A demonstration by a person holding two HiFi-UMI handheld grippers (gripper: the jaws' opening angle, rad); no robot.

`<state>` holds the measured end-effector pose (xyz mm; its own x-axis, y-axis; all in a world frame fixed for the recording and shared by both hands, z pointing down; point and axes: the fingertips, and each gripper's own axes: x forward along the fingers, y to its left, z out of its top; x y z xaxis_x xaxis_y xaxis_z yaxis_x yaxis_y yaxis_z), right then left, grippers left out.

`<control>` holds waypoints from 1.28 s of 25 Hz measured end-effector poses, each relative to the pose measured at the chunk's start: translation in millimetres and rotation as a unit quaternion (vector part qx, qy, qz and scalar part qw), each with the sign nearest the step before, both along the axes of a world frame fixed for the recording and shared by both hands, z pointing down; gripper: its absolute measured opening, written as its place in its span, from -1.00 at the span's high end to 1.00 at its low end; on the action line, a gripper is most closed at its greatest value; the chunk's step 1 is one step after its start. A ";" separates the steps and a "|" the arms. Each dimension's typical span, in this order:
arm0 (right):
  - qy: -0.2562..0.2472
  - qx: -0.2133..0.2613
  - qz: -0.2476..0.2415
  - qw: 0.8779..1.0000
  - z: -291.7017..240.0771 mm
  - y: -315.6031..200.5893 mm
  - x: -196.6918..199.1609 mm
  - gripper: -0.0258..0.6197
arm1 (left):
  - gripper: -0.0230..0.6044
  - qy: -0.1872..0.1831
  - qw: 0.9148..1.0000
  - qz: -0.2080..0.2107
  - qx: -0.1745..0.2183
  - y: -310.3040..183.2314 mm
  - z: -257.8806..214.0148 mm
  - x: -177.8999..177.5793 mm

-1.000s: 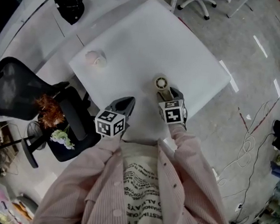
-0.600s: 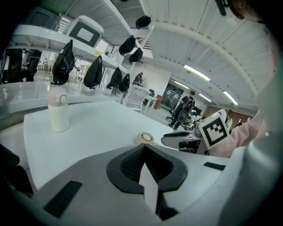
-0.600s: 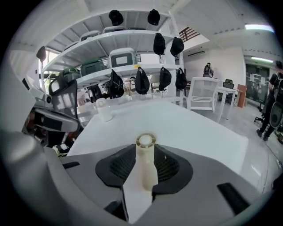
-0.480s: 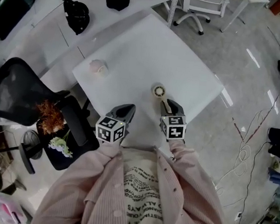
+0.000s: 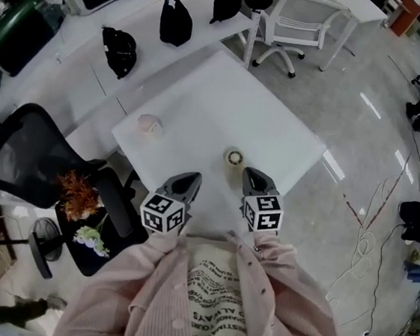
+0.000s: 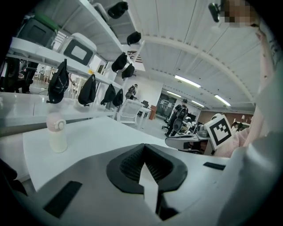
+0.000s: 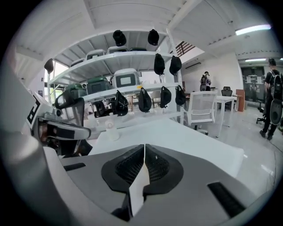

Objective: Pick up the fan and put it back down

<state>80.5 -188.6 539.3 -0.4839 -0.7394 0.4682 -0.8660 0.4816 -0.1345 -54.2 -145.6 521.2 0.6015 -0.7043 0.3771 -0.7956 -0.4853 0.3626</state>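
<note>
At the far left of the head view a black mesh office chair [image 5: 17,151] stands off the corner of the white desk [image 5: 225,97], with a bunch of orange and white flowers [image 5: 80,192] on the seat beside it; beyond, on the long bench at the back, black bags [image 5: 119,49] sit in a row; on the desk's left part a small pale bottle with a pink cap [image 5: 149,125] stands upright, well apart from everything else, and the left gripper view shows it [image 6: 56,133] upright off to the left of the jaws; the left tongs [image 5: 190,179] hang over the near edge of the desk with their marker cube toward the person, and their own view [image 6: 143,148] shows the jaws pressed together with nothing between them; to their right the fan [image 5: 234,157], small and round, stands on the desk by itself, touched by neither of the tongs and just ahead of the right ones; the right tongs [image 5: 251,176] point toward it from the near edge, apart from it, and in their own view [image 7: 144,148] the jaws have just been closing and now meet tip to tip, empty, with only the bare desk and the distant bottle [image 7: 111,130] past them; farther right, behind the desk, a white slatted chair [image 5: 303,16] stands on the glossy grey floor [image 5: 363,143].
</note>
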 end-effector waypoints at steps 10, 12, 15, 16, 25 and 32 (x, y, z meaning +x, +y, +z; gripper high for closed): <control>-0.088 0.069 -0.009 0.994 -79.1 -2.8 0.2 0.92 | 0.92 0.013 0.997 -0.016 0.076 -7.3 -53.2 -9.1; -0.096 0.086 -0.006 0.992 -92.5 -3.4 1.8 0.92 | 0.92 0.017 0.996 -0.025 0.090 -8.8 -62.6 -13.6; -0.110 0.106 -0.001 0.988 -110.4 -2.9 4.5 0.92 | 0.92 0.018 0.993 -0.040 0.109 -10.1 -76.2 -22.3; -0.115 0.112 0.002 0.987 -115.8 -2.7 5.4 0.92 | 0.92 0.016 0.992 -0.046 0.117 -10.3 -80.7 -25.6; -0.138 0.156 0.024 0.978 -150.8 -2.5 12.8 0.92 | 0.92 0.005 0.983 -0.083 0.163 -8.8 -108.4 -48.2; -0.121 0.166 0.040 0.978 -156.6 1.4 17.9 0.92 | 0.92 0.002 0.978 -0.111 0.176 -6.4 -116.1 -63.2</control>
<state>98.4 -187.2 382.8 -0.4848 -0.8713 0.0759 -0.8651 0.4649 -0.1881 -117.4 -152.0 405.1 0.4203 -0.9034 0.0848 -0.8943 -0.3967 0.2071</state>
